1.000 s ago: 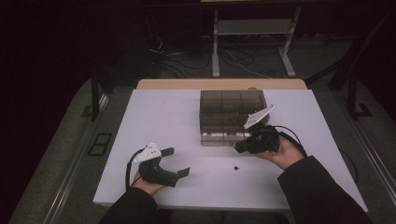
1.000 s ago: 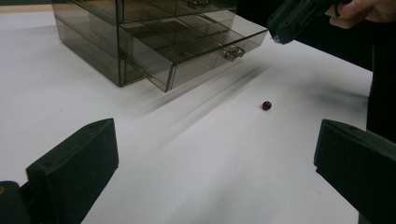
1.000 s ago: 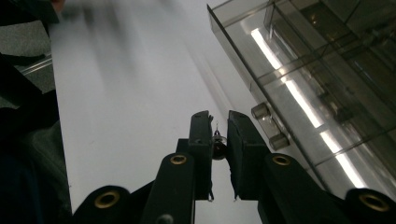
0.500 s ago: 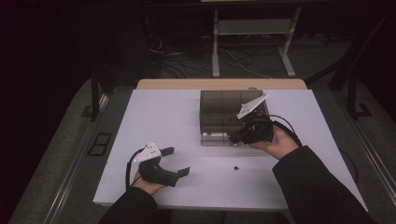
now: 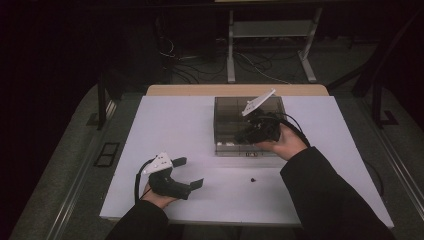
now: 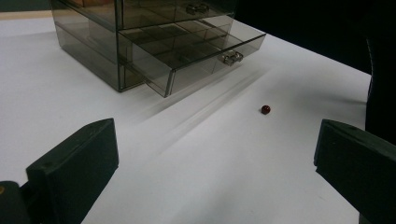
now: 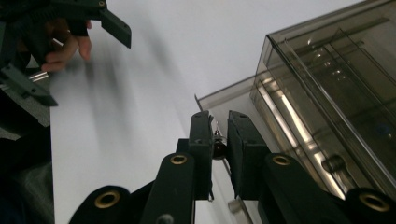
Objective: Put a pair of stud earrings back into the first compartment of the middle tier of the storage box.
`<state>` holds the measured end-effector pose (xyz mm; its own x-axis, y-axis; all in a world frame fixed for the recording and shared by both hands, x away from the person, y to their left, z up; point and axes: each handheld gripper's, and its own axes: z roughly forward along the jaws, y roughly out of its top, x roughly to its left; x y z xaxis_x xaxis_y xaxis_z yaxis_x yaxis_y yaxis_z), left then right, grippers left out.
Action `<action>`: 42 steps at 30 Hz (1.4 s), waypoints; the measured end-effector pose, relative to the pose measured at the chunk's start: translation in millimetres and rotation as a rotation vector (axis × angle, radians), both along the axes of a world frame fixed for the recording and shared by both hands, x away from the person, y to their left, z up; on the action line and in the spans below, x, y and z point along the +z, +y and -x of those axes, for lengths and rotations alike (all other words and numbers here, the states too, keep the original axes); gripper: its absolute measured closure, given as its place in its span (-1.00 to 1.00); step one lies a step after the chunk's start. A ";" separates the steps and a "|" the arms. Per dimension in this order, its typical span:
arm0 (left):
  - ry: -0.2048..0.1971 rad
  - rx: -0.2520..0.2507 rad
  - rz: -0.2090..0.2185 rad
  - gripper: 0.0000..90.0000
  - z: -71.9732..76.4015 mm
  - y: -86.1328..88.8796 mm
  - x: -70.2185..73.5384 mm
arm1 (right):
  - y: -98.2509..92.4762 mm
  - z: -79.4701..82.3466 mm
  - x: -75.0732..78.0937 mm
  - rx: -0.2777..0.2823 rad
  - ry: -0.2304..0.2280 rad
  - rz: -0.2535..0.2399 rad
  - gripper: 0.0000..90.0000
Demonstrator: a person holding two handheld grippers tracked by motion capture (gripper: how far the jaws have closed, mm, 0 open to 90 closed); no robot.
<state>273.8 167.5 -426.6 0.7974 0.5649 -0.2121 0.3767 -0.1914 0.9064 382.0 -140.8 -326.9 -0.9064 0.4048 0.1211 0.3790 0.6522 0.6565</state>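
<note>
a smoked-clear drawer cabinet [image 5: 248,125] stands on the white table [image 5: 190,125], toward its far edge and right of the middle. its bottom drawer [image 6: 196,58] is pulled out toward the person, its long side running along the cabinet's front, with a small metal knob [image 6: 232,57] at the middle of its face; another knob [image 6: 197,8] shows on a drawer above it. a tiny dark red bead [image 6: 265,109] lies alone on the bare table in front of the open drawer, apart from it.

the right gripper [image 7: 219,140] is at the cabinet's front, held over the open drawer, its grey plate tilted up against the cabinet top. its jaws stand narrow, pinching a small dark round thing [image 7: 218,149] between the pads, beside the drawer's near corner. what exactly it is cannot be told.

the left gripper [image 5: 191,172] rests on the table well to the left of the cabinet and nearer the person, jaws spread wide with nothing between them, pointing toward the bead and the drawer.
</note>
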 end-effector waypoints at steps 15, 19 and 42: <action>-0.008 -0.012 -0.010 -1.00 -0.2 -1.6 0.3 | 22.1 -16.5 -18.3 0.016 0.002 -0.009 0.76; -0.010 -0.012 -0.012 -1.00 -0.7 -1.4 0.5 | 27.5 -21.1 -26.1 0.017 0.012 -0.008 0.76; -0.013 -0.022 -0.024 -1.00 -0.6 -3.2 0.3 | 36.2 -36.1 -54.6 -0.010 0.031 0.053 0.63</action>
<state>274.4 164.3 -426.3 0.8126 0.5517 -0.1881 0.3601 -0.2214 0.9062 418.1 -104.6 -381.5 -0.8983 0.4206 0.1269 0.4052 0.6817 0.6092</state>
